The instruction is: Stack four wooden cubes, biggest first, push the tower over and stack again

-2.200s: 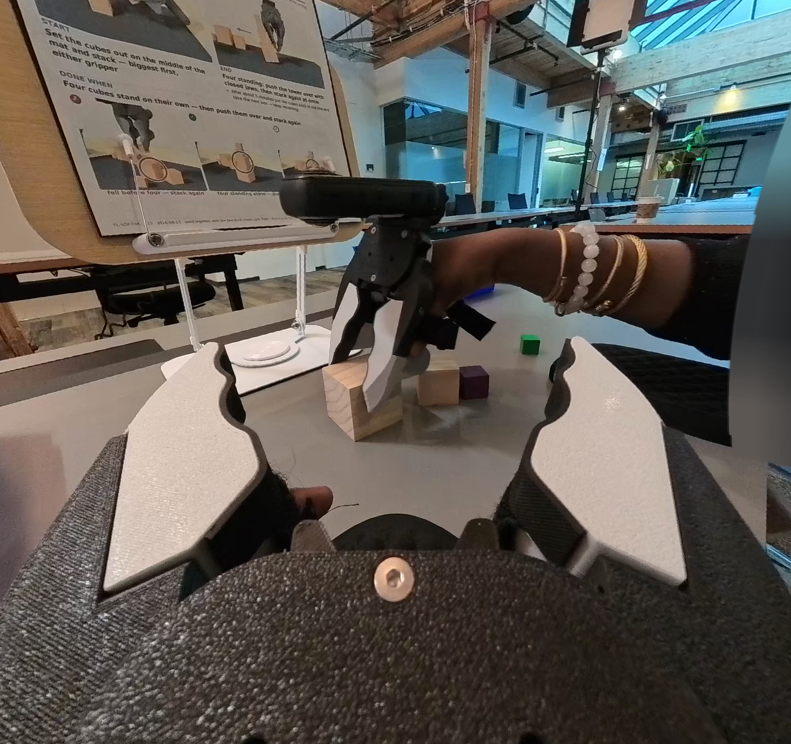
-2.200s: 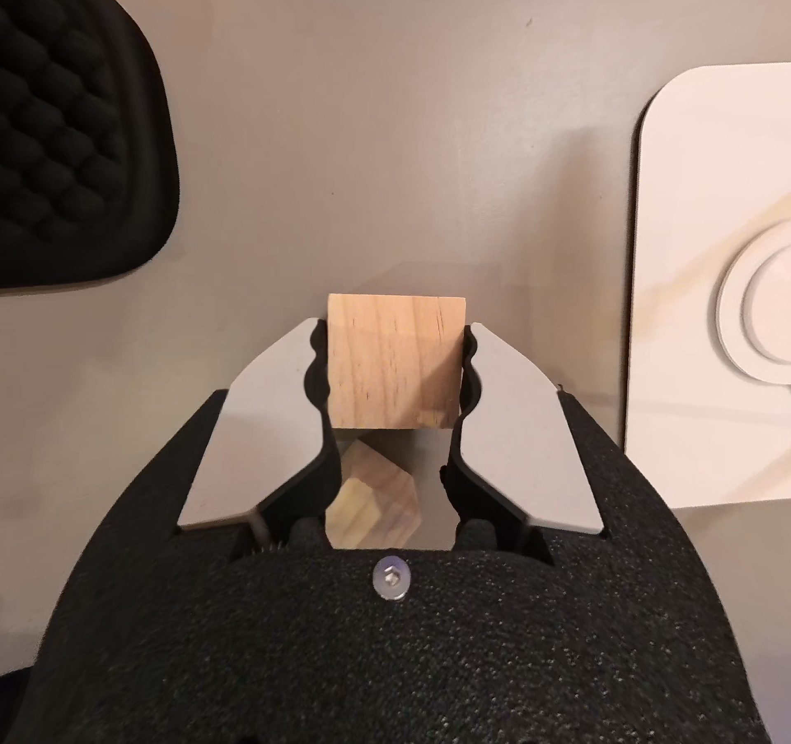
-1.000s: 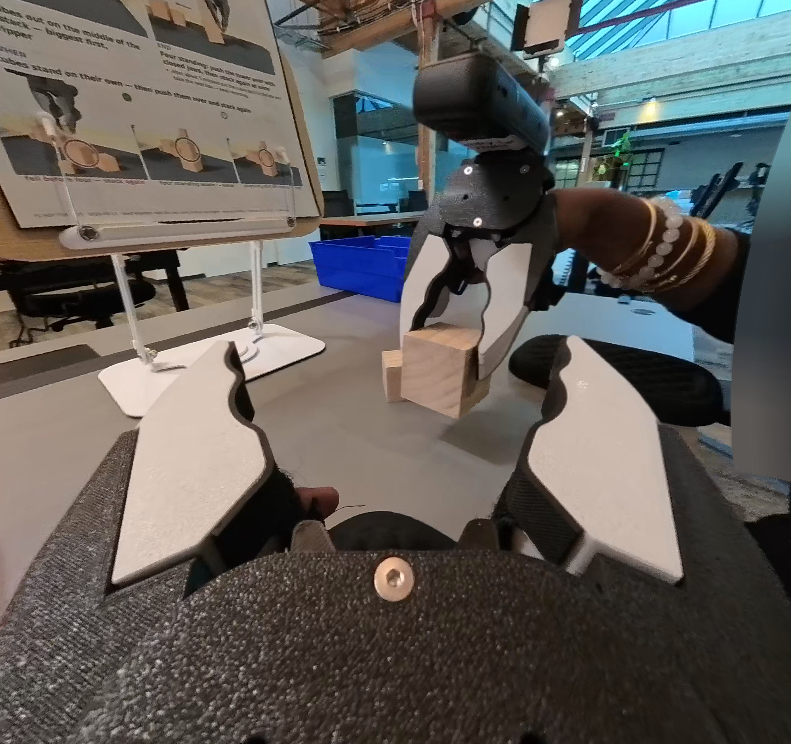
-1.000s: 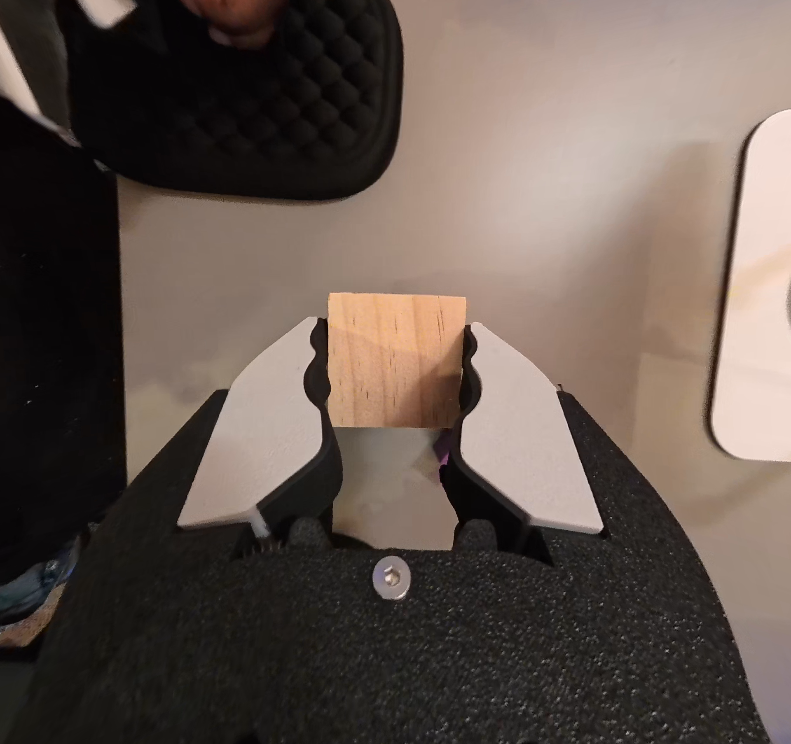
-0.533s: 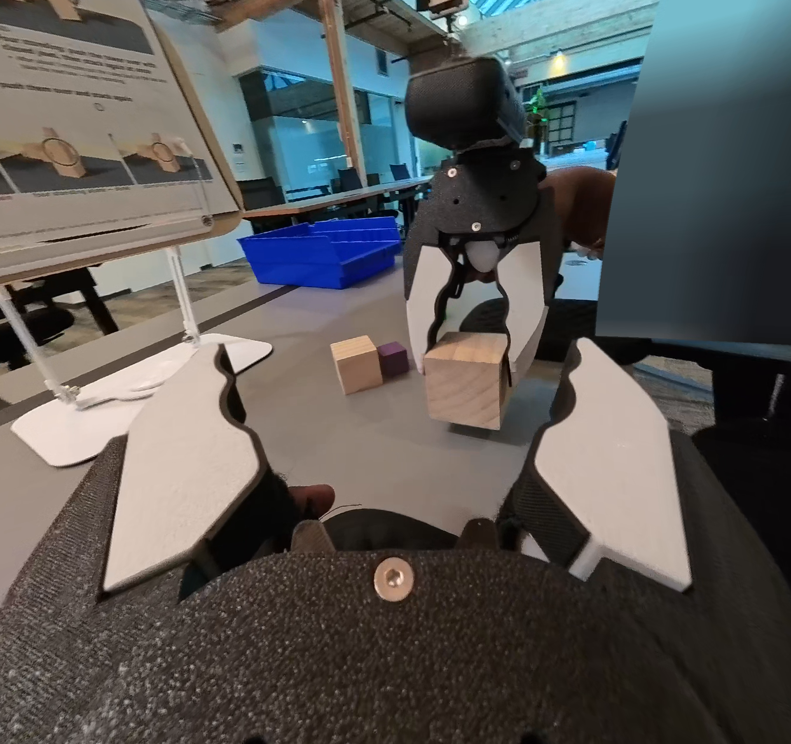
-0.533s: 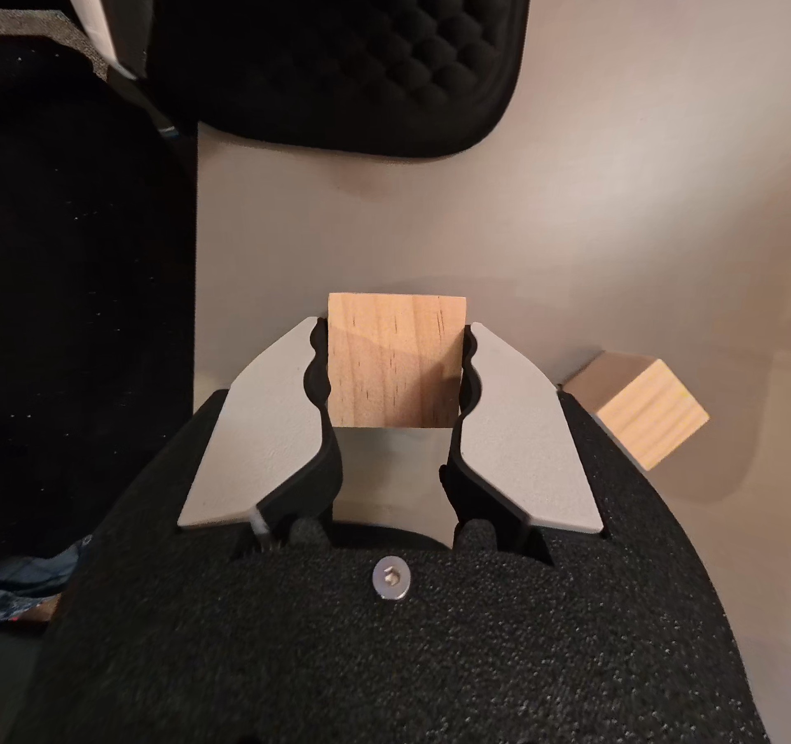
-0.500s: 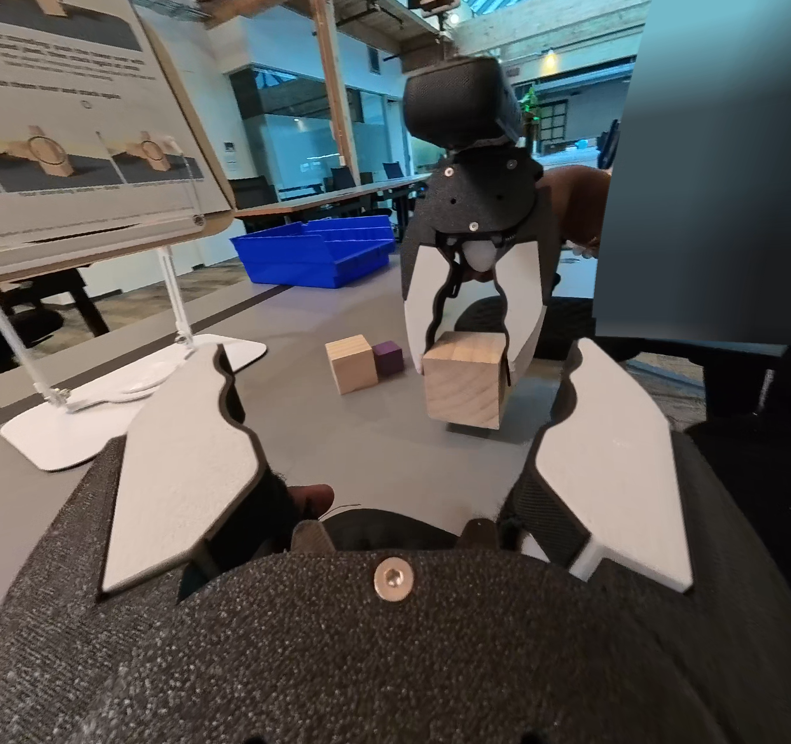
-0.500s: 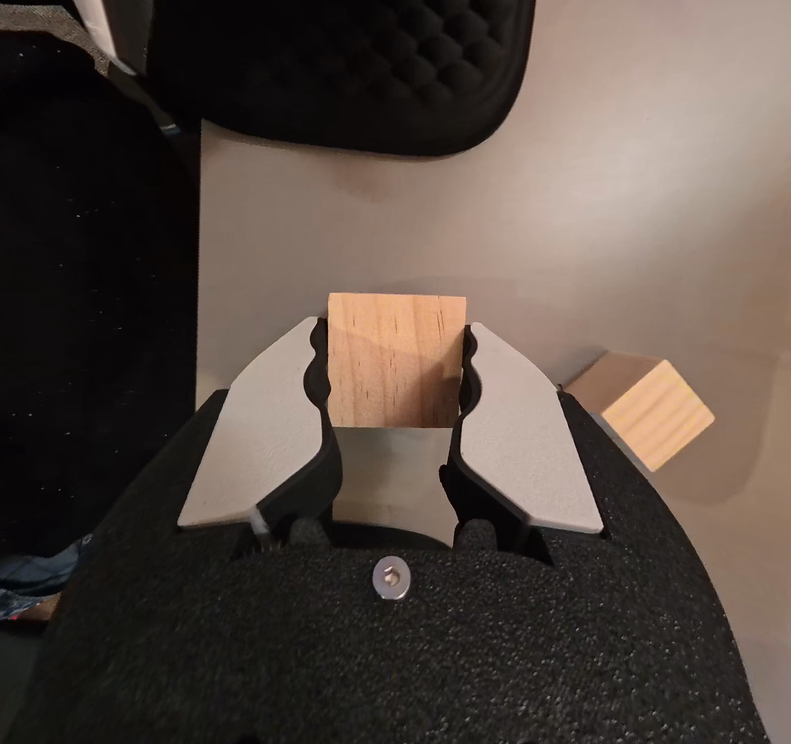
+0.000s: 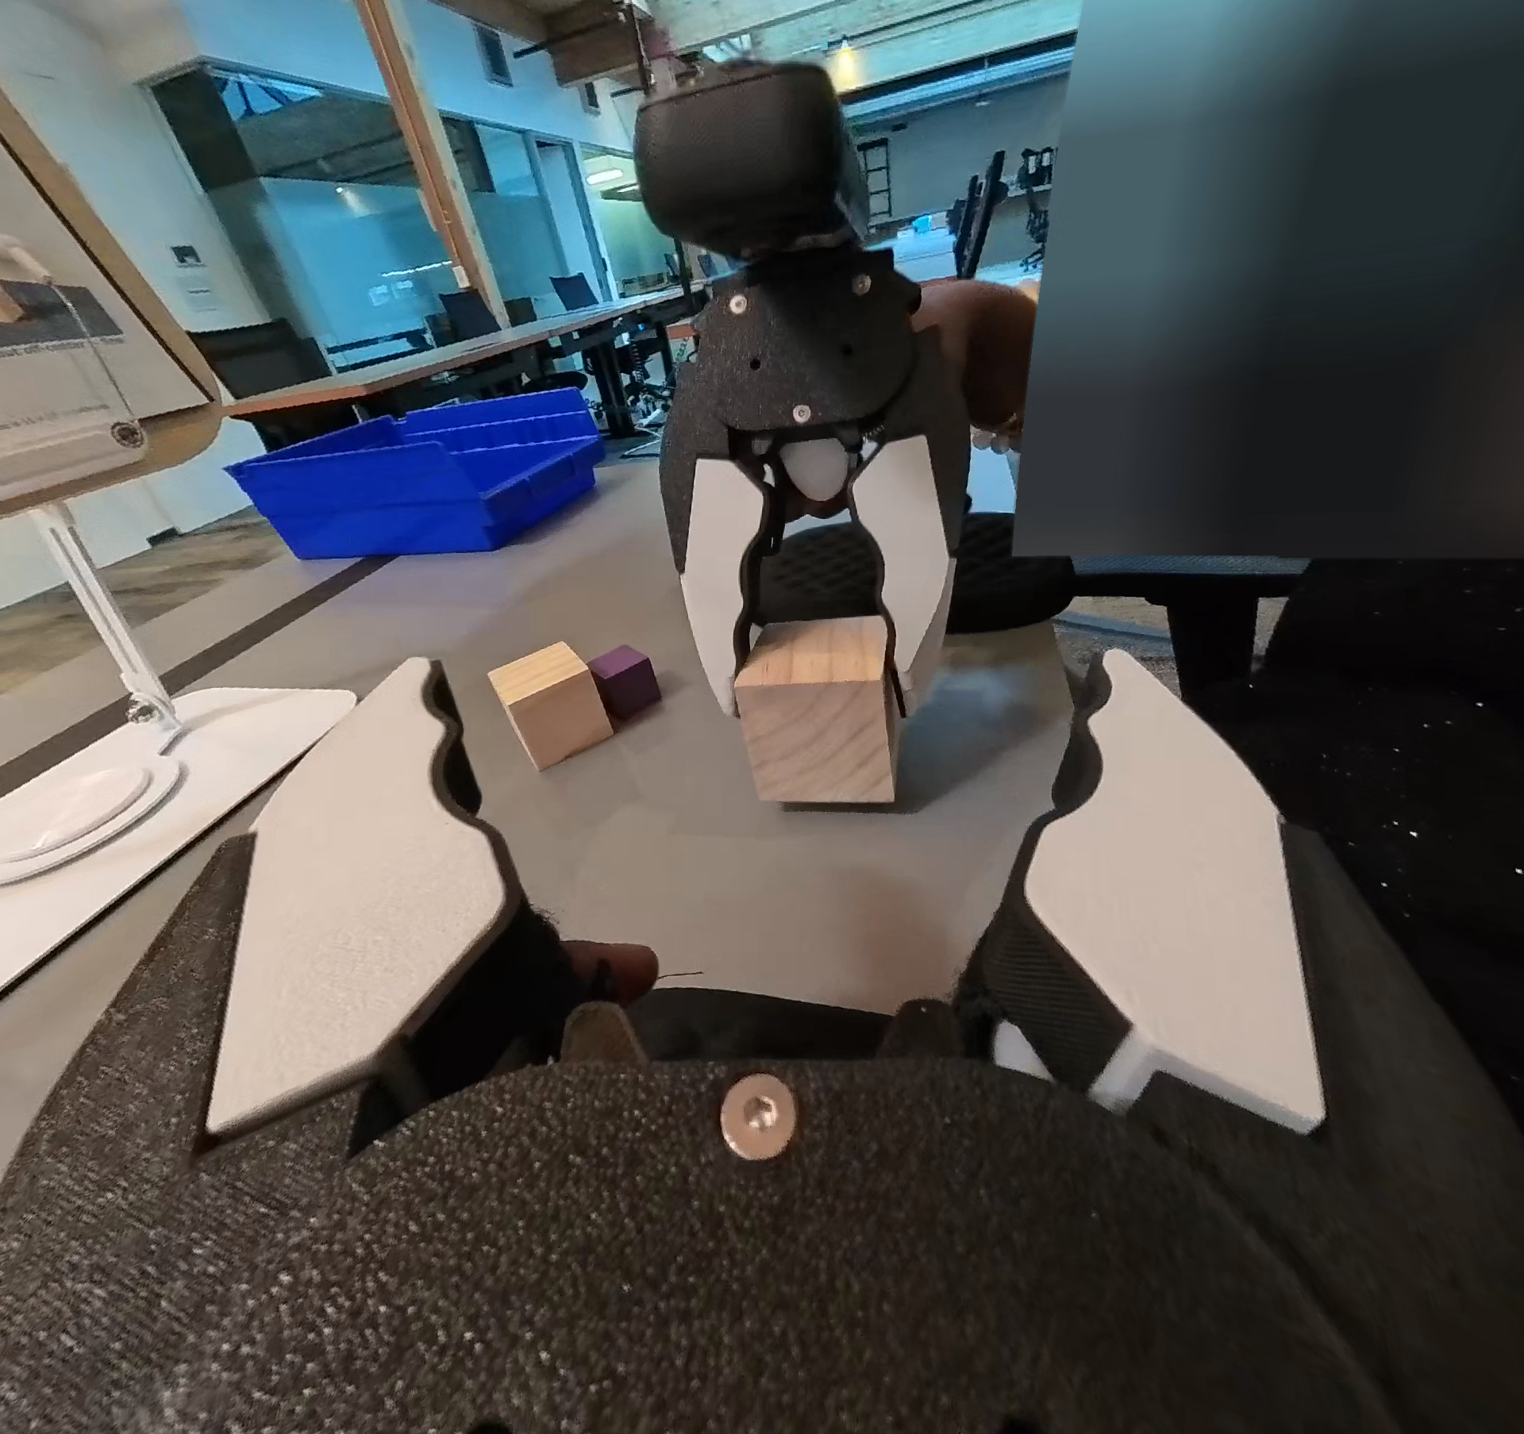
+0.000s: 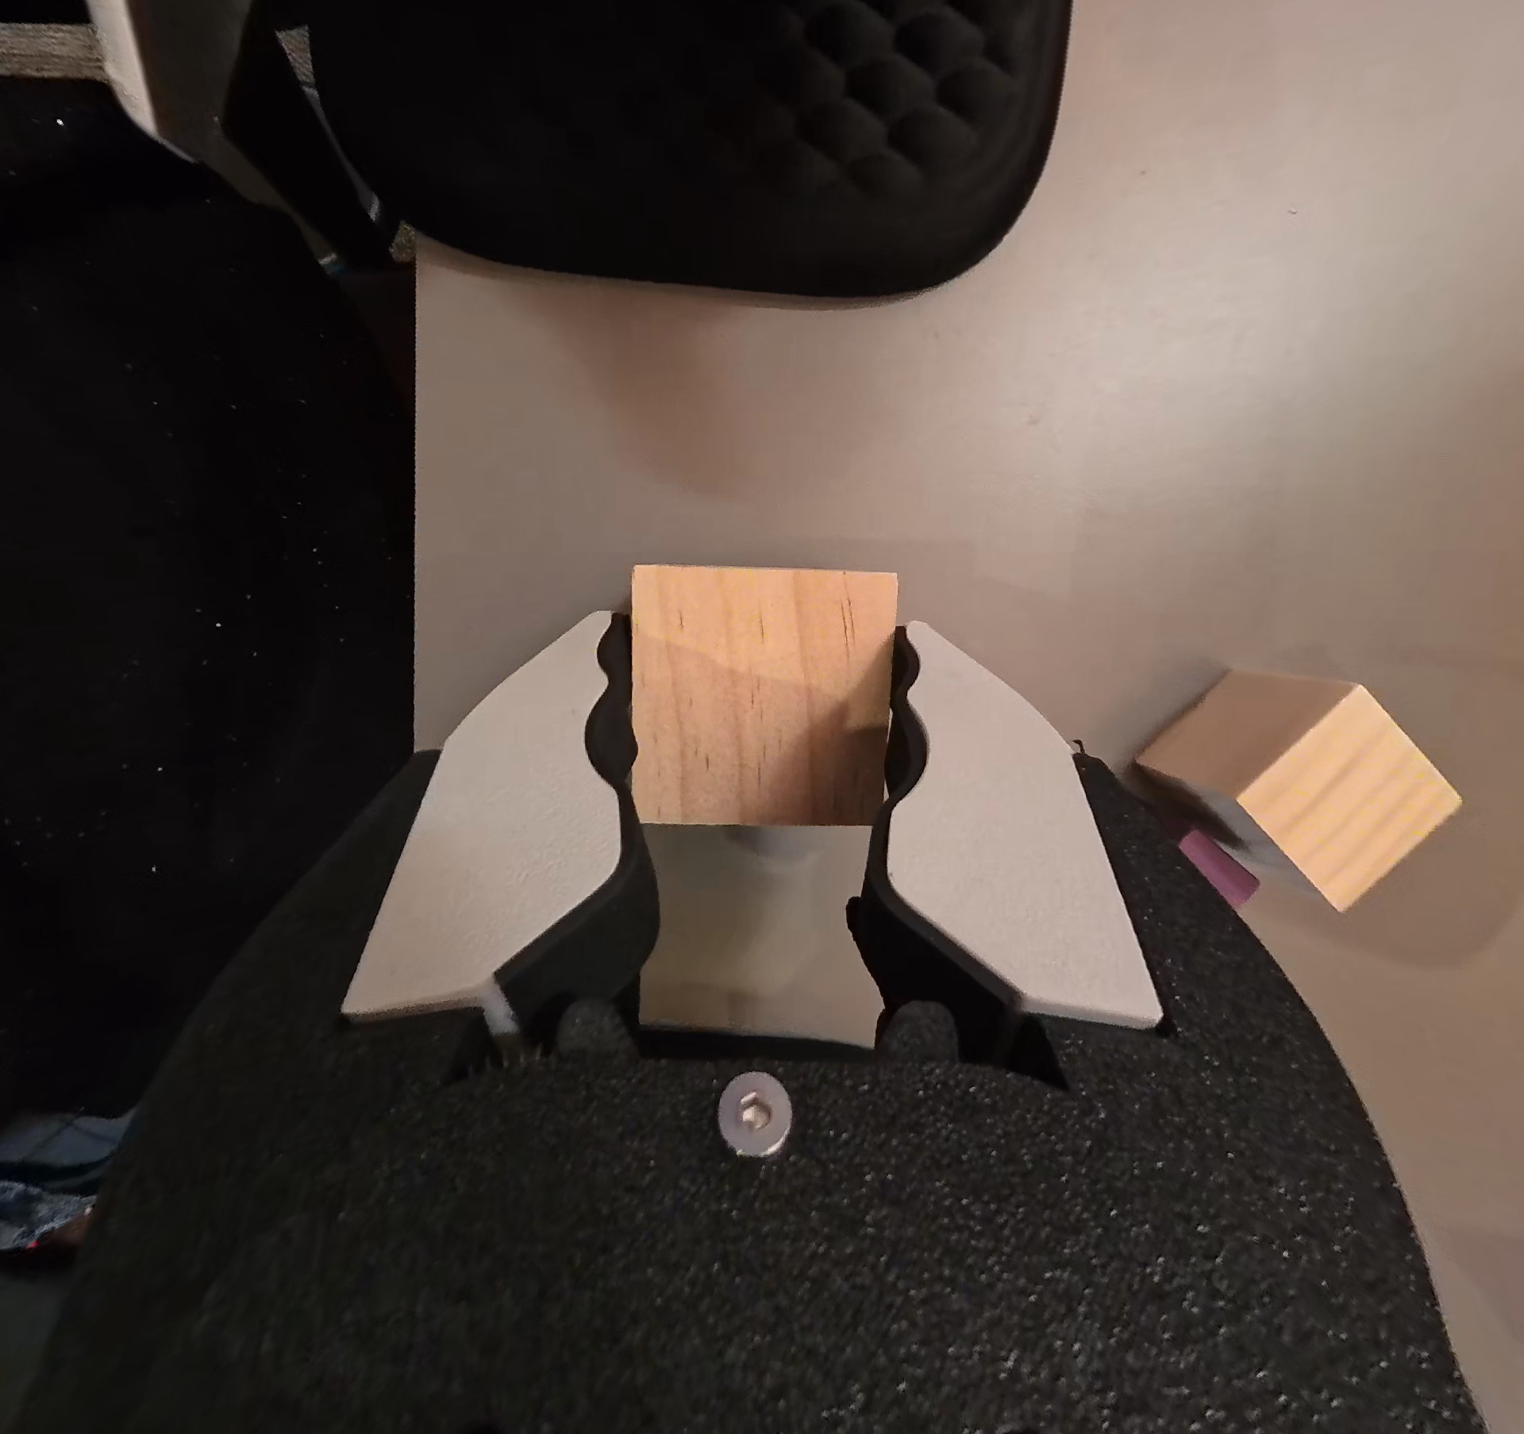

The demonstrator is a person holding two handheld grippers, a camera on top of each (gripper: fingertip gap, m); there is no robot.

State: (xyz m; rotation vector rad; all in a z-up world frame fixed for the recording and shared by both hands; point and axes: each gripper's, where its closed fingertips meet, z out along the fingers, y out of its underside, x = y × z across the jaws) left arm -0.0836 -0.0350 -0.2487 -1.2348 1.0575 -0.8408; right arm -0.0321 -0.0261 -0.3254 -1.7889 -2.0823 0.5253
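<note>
Gripping a big cube point(image 10: 763, 694) of pale wood, the right tool point(image 10: 763, 722) is pressing both pads against its side faces and pointing down over the grey table point(image 10: 1072, 421). In the left wrist view the cube is looking at or just above the table; contact is unclear. A smaller cube point(image 10: 1311, 792) is lying at three o'clock from the tool, with a purple cube point(image 9: 624, 679) touching it. The left tool point(image 9: 763, 743) is standing wide and empty, facing the big cube at twelve o'clock.
</note>
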